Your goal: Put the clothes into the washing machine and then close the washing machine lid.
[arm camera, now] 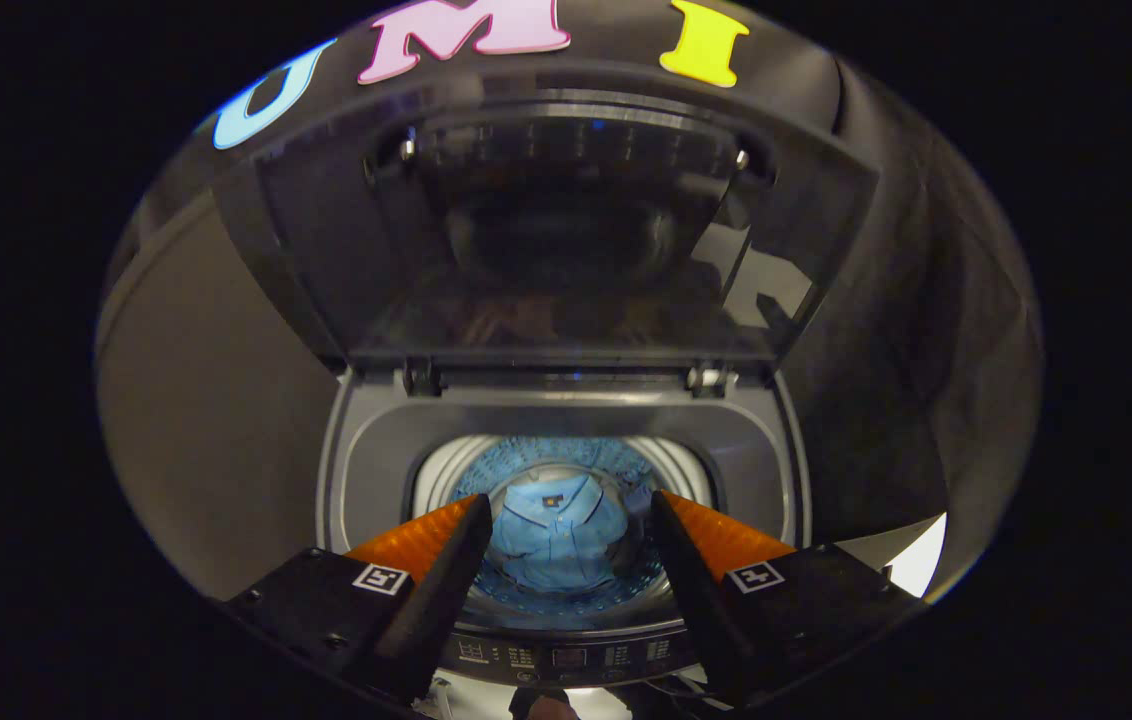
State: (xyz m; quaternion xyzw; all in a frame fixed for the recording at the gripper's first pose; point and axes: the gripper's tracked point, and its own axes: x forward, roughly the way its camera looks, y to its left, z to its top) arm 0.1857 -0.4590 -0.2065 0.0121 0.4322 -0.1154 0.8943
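Fingers: gripper (566,525) spread wide apart, nothing held, tips above the tub mouth, clear of the garment.
Clothes: blue collared shirt (556,540) lying at the bottom of the drum, seen in the gap between the fingers, below and beyond the tips; collar toward the far side, small dark tag at the neck.
Drum: perforated tub wall (526,455) ringing the shirt, bluish inside, pale rim around it.
Washing machine: grey top deck (376,470) framing the tub opening, reaching past both fingers on either side.
Lid: washing machine lid (546,230) raised, standing up beyond the tub, dark and glossy with reflections; hinges (706,378) at its base just behind the opening.
Control panel: dark strip (566,657) with small markings along the near edge, under and between the finger bases.
Obstruction: nothing between fingers and shirt; opening unblocked.
Surroundings: pale wall (206,430) beside the machine on the left; black cloth (906,400) on the right; bright patch (916,560) past the right finger.
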